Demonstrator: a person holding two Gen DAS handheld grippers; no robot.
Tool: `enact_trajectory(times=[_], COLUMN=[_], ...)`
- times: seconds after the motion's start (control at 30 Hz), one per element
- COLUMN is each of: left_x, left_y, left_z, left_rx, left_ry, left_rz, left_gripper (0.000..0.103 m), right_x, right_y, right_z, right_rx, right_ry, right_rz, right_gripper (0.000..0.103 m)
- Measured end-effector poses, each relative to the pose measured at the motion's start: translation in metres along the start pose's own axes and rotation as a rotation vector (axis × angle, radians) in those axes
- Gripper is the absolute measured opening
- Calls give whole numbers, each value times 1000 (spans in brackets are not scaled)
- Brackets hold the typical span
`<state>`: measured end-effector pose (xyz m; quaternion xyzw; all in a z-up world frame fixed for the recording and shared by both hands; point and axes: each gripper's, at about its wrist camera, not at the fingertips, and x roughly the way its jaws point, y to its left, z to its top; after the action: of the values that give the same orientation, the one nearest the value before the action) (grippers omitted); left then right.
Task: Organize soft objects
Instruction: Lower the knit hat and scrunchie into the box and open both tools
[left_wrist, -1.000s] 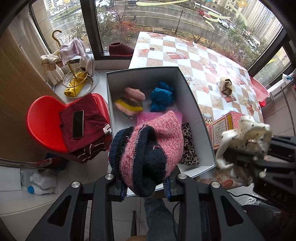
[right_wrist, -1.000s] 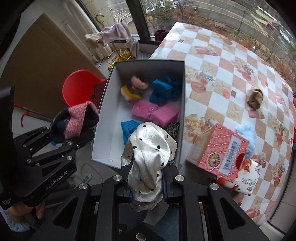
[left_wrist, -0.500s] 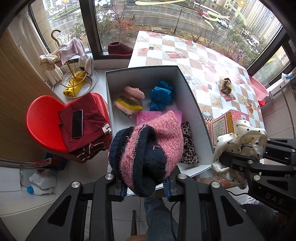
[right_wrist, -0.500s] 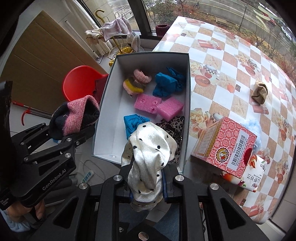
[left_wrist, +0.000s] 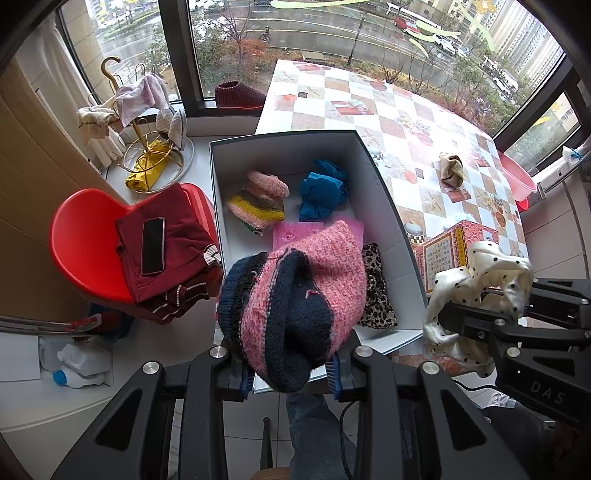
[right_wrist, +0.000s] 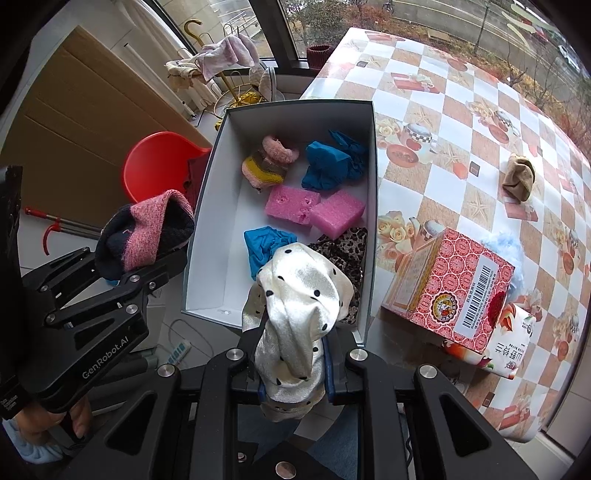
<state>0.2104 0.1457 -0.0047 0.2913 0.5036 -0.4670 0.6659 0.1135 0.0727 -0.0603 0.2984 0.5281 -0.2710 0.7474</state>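
Note:
My left gripper (left_wrist: 291, 373) is shut on a pink and navy knit hat (left_wrist: 295, 299), held above the near end of the white box (left_wrist: 384, 199). My right gripper (right_wrist: 291, 365) is shut on a cream polka-dot cloth (right_wrist: 299, 299), over the box's near right corner. Each gripper shows in the other's view: the hat (right_wrist: 147, 232) at left, the dotted cloth (left_wrist: 476, 291) at right. Inside the box (right_wrist: 210, 221) lie a striped knit sock (right_wrist: 266, 166), blue cloths (right_wrist: 328, 162), pink sponges (right_wrist: 314, 208) and a leopard-print cloth (right_wrist: 343, 247).
The chequered table (right_wrist: 461, 122) carries a tan sock (right_wrist: 519, 177), a red patterned carton (right_wrist: 450, 288) with a blue fluffy thing behind it. Left of the box a red chair (left_wrist: 85, 240) holds dark red clothes and a phone (left_wrist: 152, 245). A gold rack (left_wrist: 147, 147) stands by the window.
The right gripper with the dotted cloth has shifted slightly in the left wrist view; the box looks a little nearer in the right wrist view. Both grips are unchanged.

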Motion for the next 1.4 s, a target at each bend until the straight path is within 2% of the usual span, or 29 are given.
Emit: enact_trajectory(times=[0.97,1.17,1.4], left_x=[37,53,68], left_y=[11,13,4], left_z=[26,34,28], left_rx=[-16,-26,0], left_ry=[78,110,156], left_rz=[-9,-1,2], left_gripper=[33,33,34], right_x=[23,36,49], right_y=[-18,-12,-5], right_z=[20,33,35], right_rx=[53,56,42], right_ry=[68,82,114], right_rz=[-11,-1,8], right_gripper=[22,22,22])
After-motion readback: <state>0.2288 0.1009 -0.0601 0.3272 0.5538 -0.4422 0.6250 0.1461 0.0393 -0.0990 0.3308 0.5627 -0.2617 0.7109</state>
